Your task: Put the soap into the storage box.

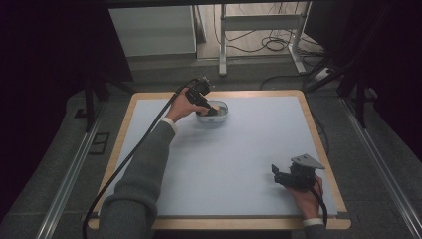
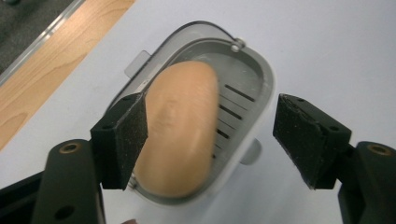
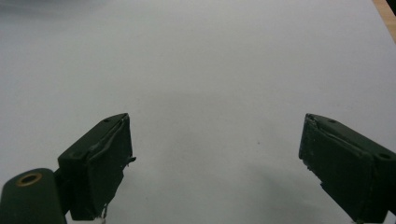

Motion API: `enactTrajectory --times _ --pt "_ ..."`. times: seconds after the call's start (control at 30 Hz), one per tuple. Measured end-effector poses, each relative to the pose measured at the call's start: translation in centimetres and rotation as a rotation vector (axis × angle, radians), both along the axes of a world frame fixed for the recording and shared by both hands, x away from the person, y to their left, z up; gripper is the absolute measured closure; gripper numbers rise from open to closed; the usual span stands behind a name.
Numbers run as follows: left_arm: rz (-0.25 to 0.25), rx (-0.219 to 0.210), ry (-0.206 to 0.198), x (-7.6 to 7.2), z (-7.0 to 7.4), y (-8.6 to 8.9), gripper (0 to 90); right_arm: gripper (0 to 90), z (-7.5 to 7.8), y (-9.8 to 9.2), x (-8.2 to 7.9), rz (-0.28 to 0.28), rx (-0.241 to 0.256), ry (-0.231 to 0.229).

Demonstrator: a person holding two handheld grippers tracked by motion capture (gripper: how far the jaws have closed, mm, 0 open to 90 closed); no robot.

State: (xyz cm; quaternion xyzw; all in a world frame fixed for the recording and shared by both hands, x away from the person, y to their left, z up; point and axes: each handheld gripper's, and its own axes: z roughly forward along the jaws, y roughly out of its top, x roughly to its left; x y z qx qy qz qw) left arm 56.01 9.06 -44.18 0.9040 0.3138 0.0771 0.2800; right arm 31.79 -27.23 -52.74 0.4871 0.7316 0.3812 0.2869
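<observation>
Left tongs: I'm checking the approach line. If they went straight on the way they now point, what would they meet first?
Probably the tan soap bar lying in the grey slotted dish: the left tongs are open above it, one pad already beside the bar. Depth is unclear.

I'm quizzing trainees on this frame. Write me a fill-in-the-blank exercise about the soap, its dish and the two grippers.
1. The tan soap bar lies in a ____ dish.
2. The left gripper hangs over the dish with its jaws ____.
3. The right gripper is open over the bare ____ mat.

Missing words: grey; open; blue
</observation>
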Motion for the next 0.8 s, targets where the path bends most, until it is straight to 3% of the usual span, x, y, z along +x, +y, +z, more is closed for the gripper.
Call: enactTrajectory --times 0.17,0.2,0.43,0.8 --pt "0.0 -0.018 -0.02 -1.0 0.4 0.7 26.3 9.8 0.0 0.0 0.0 -0.001 0.0 0.0" --pt "-0.001 -0.037 -0.023 -1.5 0.5 1.1 26.2 9.8 0.0 0.0 0.0 -0.002 -0.001 0.0" --pt "0.003 -0.052 -0.054 -3.4 0.9 2.7 26.0 9.8 0.0 0.0 0.0 -0.001 -0.005 0.0" --pt "0.036 -0.108 -0.098 -9.1 0.6 6.3 24.6 9.8 0.0 0.1 0.0 -0.007 -0.013 -0.005"
